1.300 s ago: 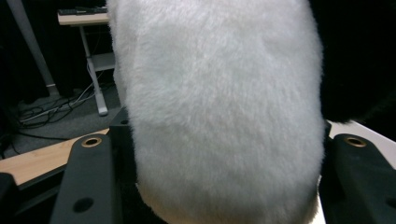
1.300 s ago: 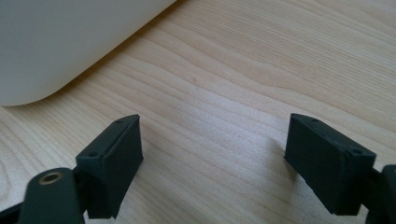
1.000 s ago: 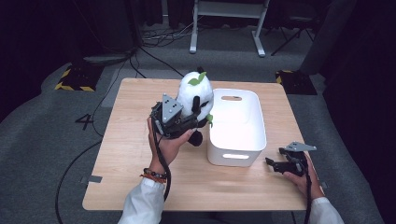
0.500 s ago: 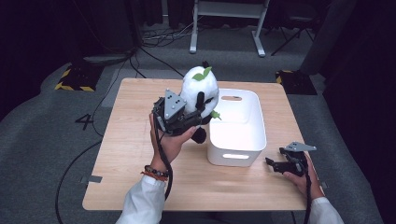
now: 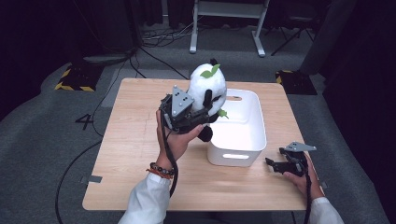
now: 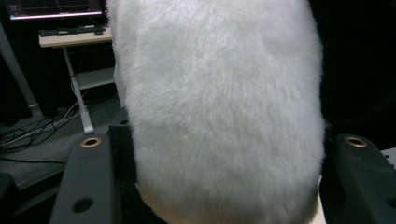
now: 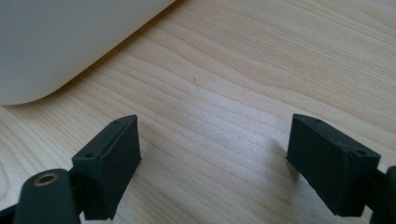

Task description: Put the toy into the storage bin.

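Already lifted: left gripper (image 5: 198, 114) clamps plush panda (image 5: 208, 86), held in air beside left rim of white bin (image 5: 258, 135), not over opening. Right gripper (image 5: 280, 164) rests on table (image 5: 130, 140), jaws apart, empty. Likely left: carry over, lower, release.

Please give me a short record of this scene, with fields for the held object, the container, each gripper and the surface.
held object: white plush panda with green leaves, lifted above the table
container: white bin, nothing visible inside, panda at its left edge
left gripper: closed on the panda's body, jaws on both sides of the fur
right gripper: open, nothing between the jaws, low over the table to the right of the bin
surface: light wooden table
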